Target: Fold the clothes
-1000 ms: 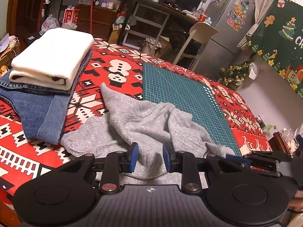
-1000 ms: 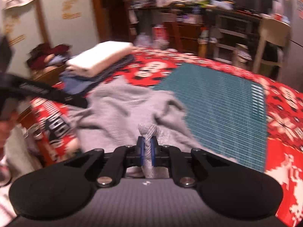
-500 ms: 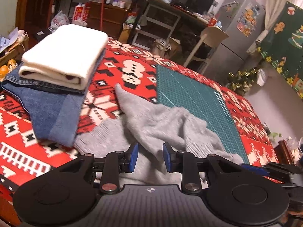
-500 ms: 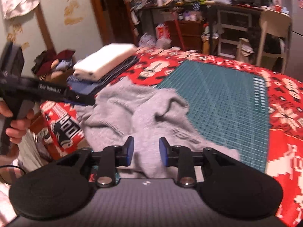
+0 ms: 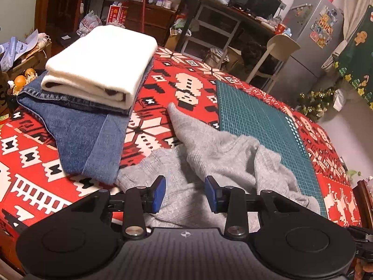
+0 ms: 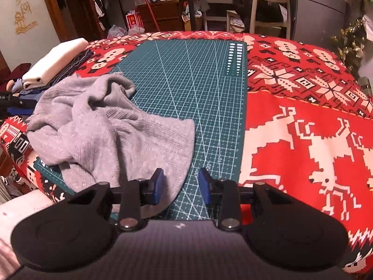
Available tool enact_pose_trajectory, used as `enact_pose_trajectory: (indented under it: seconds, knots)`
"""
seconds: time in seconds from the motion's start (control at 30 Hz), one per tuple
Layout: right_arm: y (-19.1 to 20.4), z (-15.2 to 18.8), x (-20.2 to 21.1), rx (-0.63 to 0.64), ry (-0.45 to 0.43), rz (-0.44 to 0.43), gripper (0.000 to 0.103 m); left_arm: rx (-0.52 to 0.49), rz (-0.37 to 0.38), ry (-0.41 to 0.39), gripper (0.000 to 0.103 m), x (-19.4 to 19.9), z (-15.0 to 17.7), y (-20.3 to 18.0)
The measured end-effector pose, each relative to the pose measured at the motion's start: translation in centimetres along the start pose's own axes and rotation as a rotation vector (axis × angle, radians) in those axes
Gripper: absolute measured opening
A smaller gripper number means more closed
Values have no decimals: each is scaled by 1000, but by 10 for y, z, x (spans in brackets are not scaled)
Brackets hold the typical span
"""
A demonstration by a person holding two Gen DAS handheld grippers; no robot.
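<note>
Right now a red patterned tablecloth (image 6: pixel 303 121) is covering the whole table, and a green cutting mat (image 6: pixel 191 86) is lying along its middle. At the far left corner, a folded cream garment (image 5: pixel 100 63) is sitting on top of folded jeans (image 5: pixel 77 130), so part of the job is looking finished already.

Nearer in, the grey knit garment (image 5: pixel 216 149) is lying crumpled, spreading from the cloth onto the near left part of the mat. In the left wrist view one pointed piece of it is reaching away toward the far side, while the bulk is bunching close to the table's near edge. Its long axis seems to be running roughly left to right along that near edge, though the folds are making this hard to judge.

Both tools are hanging released with nothing between the pads. The left gripper (image 5: pixel 185 193) is hovering directly over the grey fabric, jaws apart, with cloth showing in the gap below. The right gripper (image 6: pixel 179 185) is sitting just off the garment's right-hand hem: its left pad is over the fabric edge and its right pad is over bare mat.

So the garment is lying ahead and to the left of the right tool and straight under the left one, making the left the nearer. Spreading it flat is probably calling for each tool to take an opposite end.
</note>
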State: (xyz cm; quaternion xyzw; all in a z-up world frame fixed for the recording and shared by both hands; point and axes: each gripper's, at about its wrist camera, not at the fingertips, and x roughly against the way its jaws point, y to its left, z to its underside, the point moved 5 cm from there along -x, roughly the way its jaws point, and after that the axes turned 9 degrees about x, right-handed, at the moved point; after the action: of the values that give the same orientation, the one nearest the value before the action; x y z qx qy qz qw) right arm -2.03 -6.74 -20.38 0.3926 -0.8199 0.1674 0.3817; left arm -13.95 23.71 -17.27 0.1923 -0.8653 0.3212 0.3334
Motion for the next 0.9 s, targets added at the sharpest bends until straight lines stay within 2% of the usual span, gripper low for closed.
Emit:
enact_pose_trajectory:
  seconds: [0.17, 0.37, 0.47, 0.6, 0.9]
  knots:
    - [18, -5, -1, 41, 8, -38, 35, 6, -11, 17, 36, -3, 3, 4]
    - [21, -10, 12, 49, -20, -11, 34, -17, -17, 22, 36, -4, 4, 1]
    - [23, -15, 20, 53, -37, -29, 34, -23, -14, 29, 36, -5, 6, -1]
    - [34, -11, 18, 74, 1, -59, 21, -30, -8, 28, 36, -5, 5, -6]
    - [47, -9, 36, 121, 0, -115, 22, -65, -11, 32, 37, -1, 6, -9]
